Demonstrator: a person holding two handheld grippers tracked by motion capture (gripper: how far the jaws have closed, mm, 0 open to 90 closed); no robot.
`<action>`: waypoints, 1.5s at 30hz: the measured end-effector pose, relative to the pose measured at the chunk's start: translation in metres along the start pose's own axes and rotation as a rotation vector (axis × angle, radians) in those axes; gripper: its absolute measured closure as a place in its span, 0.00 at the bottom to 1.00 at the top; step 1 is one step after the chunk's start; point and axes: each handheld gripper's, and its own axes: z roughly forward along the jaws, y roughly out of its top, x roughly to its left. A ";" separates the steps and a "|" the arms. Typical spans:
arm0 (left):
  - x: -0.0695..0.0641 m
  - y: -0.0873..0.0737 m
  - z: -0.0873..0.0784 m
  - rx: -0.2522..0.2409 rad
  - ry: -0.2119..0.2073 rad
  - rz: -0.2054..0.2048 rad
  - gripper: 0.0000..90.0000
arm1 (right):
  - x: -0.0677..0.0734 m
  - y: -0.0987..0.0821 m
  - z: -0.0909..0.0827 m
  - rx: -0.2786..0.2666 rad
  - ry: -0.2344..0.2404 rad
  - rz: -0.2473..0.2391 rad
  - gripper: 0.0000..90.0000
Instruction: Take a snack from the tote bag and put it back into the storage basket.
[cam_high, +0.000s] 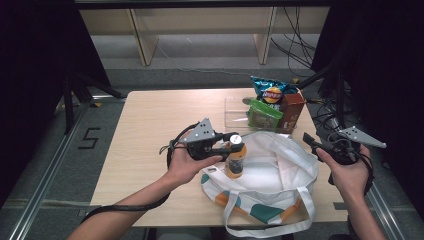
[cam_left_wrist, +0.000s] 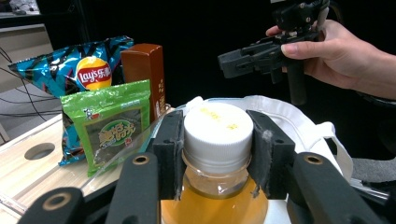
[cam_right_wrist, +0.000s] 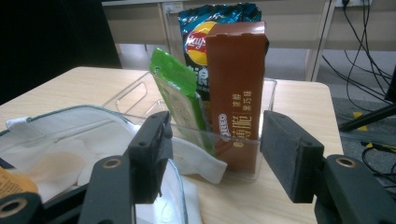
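Bottle (cam_left_wrist: 217, 154) of orange drink sits between the pads of my left gripper (cam_left_wrist: 217, 149), which are clamped on its white cap (cam_left_wrist: 218, 130) and the neck just under it, and in the high view it hangs upright over the near-left edge of the white tote bag (cam_high: 280, 170) lying open on the table (cam_high: 150, 130). That grip is my main worry: I hold only the top, so the heavy liquid body can swing or slip down through the pads if I tilt my wrist or move sharply, and a smooth cap gives the foam little to bite on. If it drops from here it could land on the bag's rim rather than inside, tip over and roll toward the near edge of the table. The soft fabric could also fold under the bottle's base and leave it leaning. My right gripper (cam_high: 312, 142) hovers at the right side of the bag with its jaws apart and nothing between them, so nothing holds the bag's mouth open. Farther off, the clear bin (cam_right_wrist: 233, 140) holds the brown box (cam_right_wrist: 237, 88), the green packet (cam_right_wrist: 180, 100) and the chips bag (cam_right_wrist: 205, 32); they are well apart from the bottle and at little risk.
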 end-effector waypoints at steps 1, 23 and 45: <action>0.000 0.001 0.000 -0.003 -0.001 0.003 0.65 | 0.001 0.000 0.000 0.004 0.001 0.017 0.49; 0.003 0.018 0.000 -0.023 -0.013 0.005 0.65 | 0.001 0.000 0.000 -0.008 0.002 0.003 0.48; 0.008 0.028 0.000 -0.029 -0.014 0.011 0.65 | 0.002 0.000 0.000 -0.008 0.008 0.007 0.49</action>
